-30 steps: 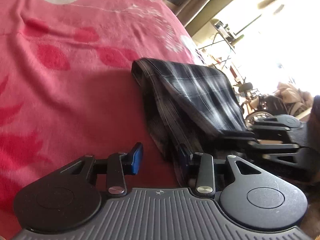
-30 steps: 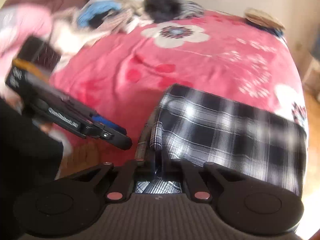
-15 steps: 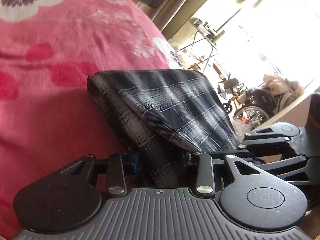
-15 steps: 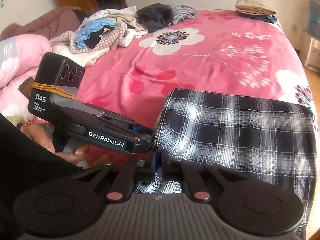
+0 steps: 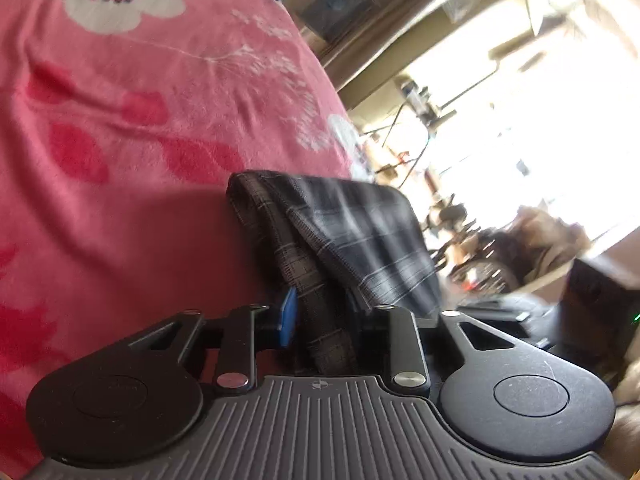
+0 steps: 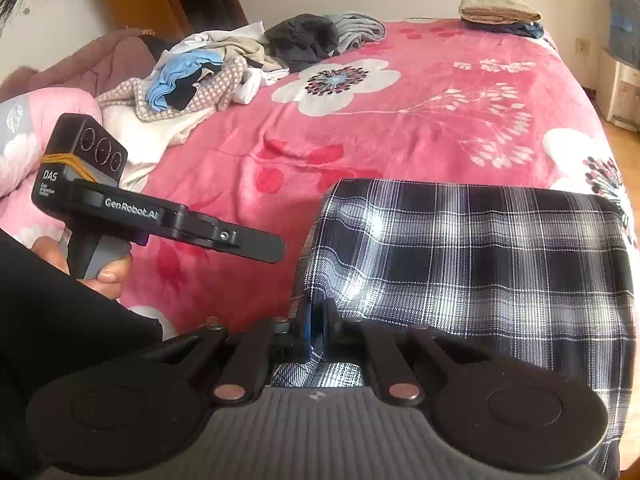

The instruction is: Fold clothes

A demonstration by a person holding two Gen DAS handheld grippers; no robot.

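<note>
With the right claw (image 6: 318,330) clamped on the plaid garment (image 6: 480,256), the closing left claw (image 5: 320,314) should bite every layer together.

We are seeing a black-and-white plaid garment (image 6: 480,264) lying on a pink blanket (image 6: 420,128) printed with white flowers and red petals; the left gripper's pad (image 5: 289,315) is showing blue

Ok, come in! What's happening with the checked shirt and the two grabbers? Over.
Right gripper shut on black-and-white plaid garment. Left gripper closing, the garment's edge between its jaws. Garment folded on pink floral blanket. Nothing blocking.
</note>
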